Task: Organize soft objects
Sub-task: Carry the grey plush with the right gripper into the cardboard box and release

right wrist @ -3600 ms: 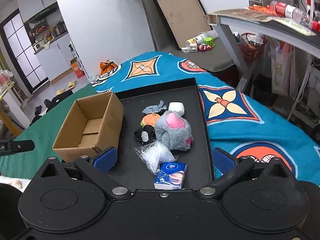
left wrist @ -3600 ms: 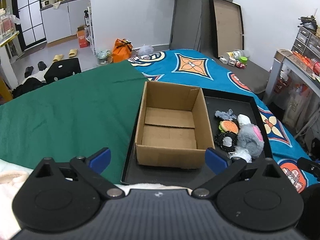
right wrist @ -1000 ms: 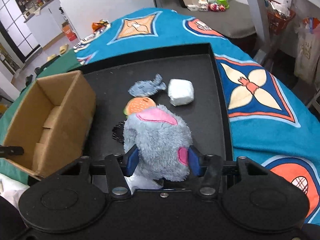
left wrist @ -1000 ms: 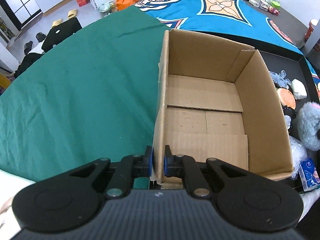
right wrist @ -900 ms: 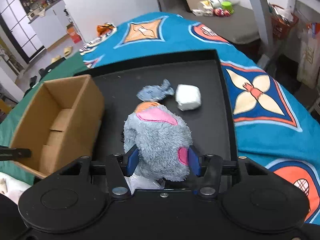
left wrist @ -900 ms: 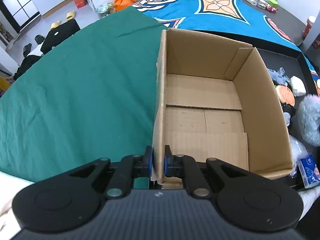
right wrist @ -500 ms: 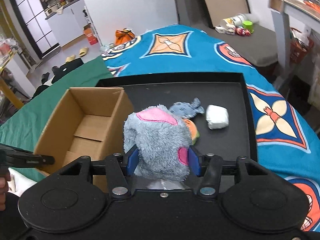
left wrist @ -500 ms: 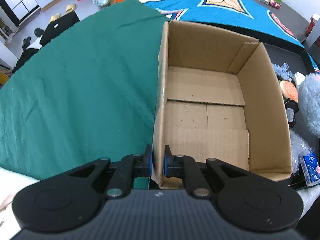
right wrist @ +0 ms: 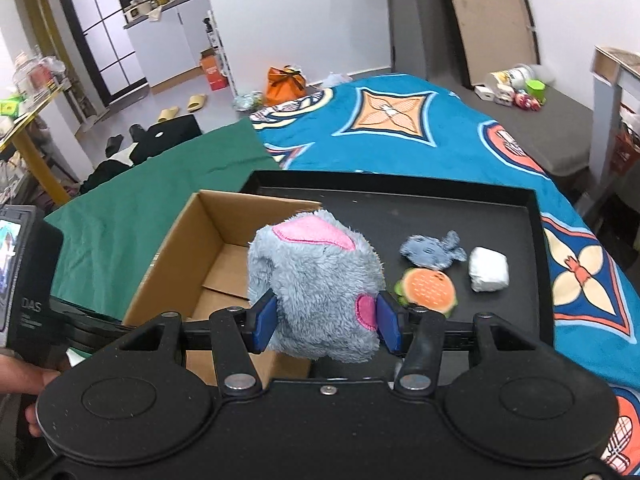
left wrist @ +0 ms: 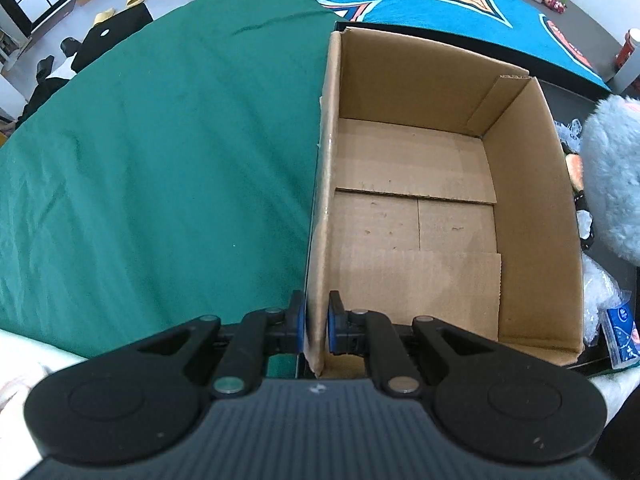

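The right gripper [right wrist: 326, 322] squeezes the fluffy gray toy [right wrist: 316, 284] – up over the box [right wrist: 176, 264]; the left gripper [left wrist: 316, 322] pinches the box wall.

A green cloth [left wrist: 160, 160] meets a blue patterned blanket [right wrist: 420, 128] (diamond motifs); beyond, an orange bag [right wrist: 285, 84] and yellow slippers [right wrist: 184, 107] on the floor

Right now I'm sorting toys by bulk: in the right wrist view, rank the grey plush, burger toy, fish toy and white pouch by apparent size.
1. Grey plush, though it is nearest the camera.
2. Burger toy.
3. Fish toy and white pouch: too alike to rank.
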Demonstrator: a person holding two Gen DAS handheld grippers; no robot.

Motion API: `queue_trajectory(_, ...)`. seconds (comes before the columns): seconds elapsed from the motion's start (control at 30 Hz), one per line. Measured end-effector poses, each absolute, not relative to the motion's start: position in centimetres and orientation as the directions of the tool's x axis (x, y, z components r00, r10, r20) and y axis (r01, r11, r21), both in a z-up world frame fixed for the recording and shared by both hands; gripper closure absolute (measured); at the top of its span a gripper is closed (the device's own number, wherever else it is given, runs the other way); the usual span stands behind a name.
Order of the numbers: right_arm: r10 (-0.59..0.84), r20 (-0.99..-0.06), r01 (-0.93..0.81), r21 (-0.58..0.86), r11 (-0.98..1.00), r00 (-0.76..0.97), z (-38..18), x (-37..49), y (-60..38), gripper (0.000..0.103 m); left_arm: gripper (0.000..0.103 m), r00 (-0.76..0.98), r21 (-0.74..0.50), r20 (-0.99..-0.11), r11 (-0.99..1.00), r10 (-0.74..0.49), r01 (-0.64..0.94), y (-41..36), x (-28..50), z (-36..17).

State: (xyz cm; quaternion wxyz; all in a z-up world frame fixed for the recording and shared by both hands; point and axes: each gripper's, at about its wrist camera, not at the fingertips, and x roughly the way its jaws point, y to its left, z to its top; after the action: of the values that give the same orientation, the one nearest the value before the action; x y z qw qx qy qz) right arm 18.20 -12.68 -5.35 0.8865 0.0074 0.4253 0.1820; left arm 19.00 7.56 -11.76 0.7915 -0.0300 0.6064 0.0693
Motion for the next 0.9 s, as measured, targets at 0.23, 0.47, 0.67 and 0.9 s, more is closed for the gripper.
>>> queue_trajectory(0.23, 0.346, -0.747, -0.351, 0.161, 0.922, 0.567, -5.2, 18.1, -9.9, 0.052, 0.091, 0.266, 0.015, -0.962, 0.988, 0.055, -0.152, 8.0, 18.9, -11.8)
queue_trajectory(0.47, 0.363, -0.726, -0.360, 0.170, 0.918, 0.584, -5.3, 18.5, -8.0, 0.041, 0.091, 0.270, 0.002, -0.962, 0.988, 0.044, -0.154, 8.5, 18.8, -11.9)
queue_trajectory(0.67, 0.324, -0.723, -0.325, 0.145, 0.935, 0.611, -6.0, 18.3, -8.3, 0.021, 0.090, 0.271, 0.007, -0.961, 0.989, 0.048, -0.148, 8.4, 18.8, -11.8)
queue_trajectory(0.9, 0.311, -0.740, -0.301, 0.153, 0.941, 0.596, -6.4, 17.5, -9.9, 0.019, 0.090, 0.270, 0.046, -0.960, 0.990, 0.080, -0.130, 7.5, 18.8, -11.7)
